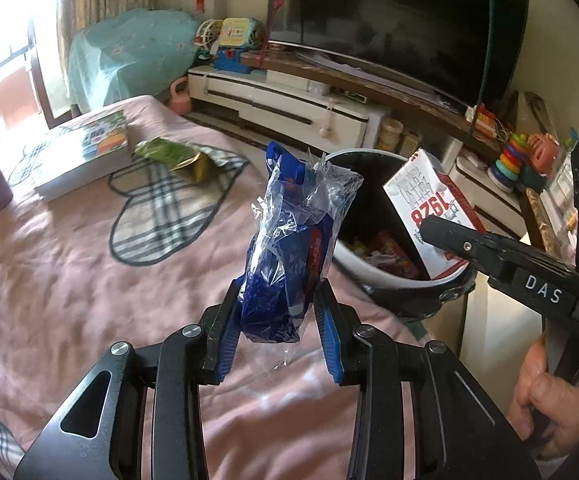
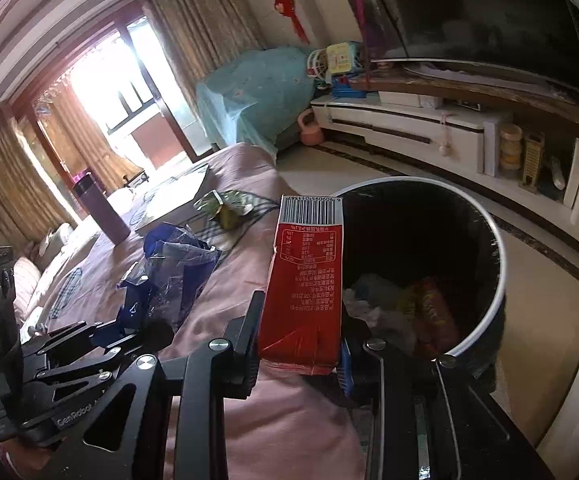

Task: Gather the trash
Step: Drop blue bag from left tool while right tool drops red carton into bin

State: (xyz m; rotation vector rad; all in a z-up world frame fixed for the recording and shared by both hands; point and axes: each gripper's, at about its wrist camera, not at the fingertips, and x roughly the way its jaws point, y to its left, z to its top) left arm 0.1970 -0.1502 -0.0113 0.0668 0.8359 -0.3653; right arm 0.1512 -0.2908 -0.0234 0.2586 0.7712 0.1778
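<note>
My left gripper is shut on a crumpled blue and clear plastic wrapper, held upright above the pink cloth. The same left gripper and wrapper show at the left of the right wrist view. My right gripper is shut on a red and white carton, right beside the round bin's rim. From the left wrist view the carton hangs over the bin, gripped by the right gripper. The bin holds several wrappers. A green wrapper lies on the cloth farther back.
A book and a purple flask rest on the pink cloth beyond the green wrapper. A white TV cabinet with a dark screen and toys runs behind the bin. A hand holds the right gripper's handle.
</note>
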